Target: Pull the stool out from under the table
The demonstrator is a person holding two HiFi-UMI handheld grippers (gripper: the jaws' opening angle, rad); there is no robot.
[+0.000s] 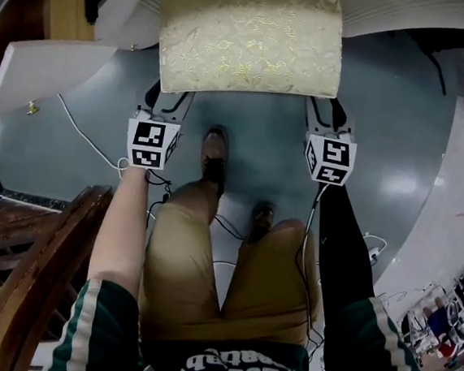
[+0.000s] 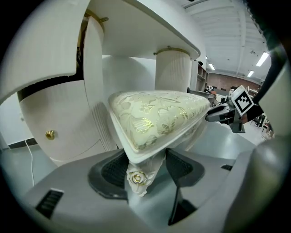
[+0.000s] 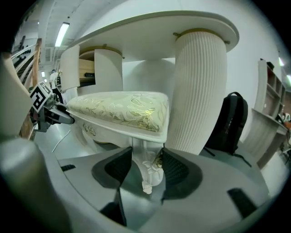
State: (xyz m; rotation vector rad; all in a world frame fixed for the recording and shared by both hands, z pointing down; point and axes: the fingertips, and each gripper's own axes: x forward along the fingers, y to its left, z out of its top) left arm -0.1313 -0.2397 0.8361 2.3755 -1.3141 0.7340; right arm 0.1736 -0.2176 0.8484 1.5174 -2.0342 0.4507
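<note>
Left tongs (image 2: 146, 169) are clenched on the stool's (image 1: 250, 40) front left leg (image 2: 138, 178), just under the seat corner. Contact is up high, and lower down there's a sliver of gap at the right pad.
Right tongs (image 3: 148, 167) are clamped on the front right leg (image 3: 148, 175), with both pads against the carved knee.

My read on the pull:
- Firm up the left grip first, since the carved legs are rounded and could slip.
- Draw both sides back evenly and straight toward the body. An uneven pull would yaw the stool into a column (image 3: 196, 91).
- Keep it low and level, and slide it rather than lift it.
- Feet (image 1: 214, 153) and a cable (image 1: 82, 135) sit on the floor (image 1: 255, 118) in the pull path, so step back with it.

The stool has a cream cushion with a gold floral pattern, a glossy white frame, and curved legs with a gilded rosette at each knee. It looks light enough to drag.

It stands on the floor in the knee space of the white table (image 3: 159, 27), with its front edge toward the person and its back part under the tabletop. A black backpack (image 3: 233, 123) sits past the column, clear of the path.
</note>
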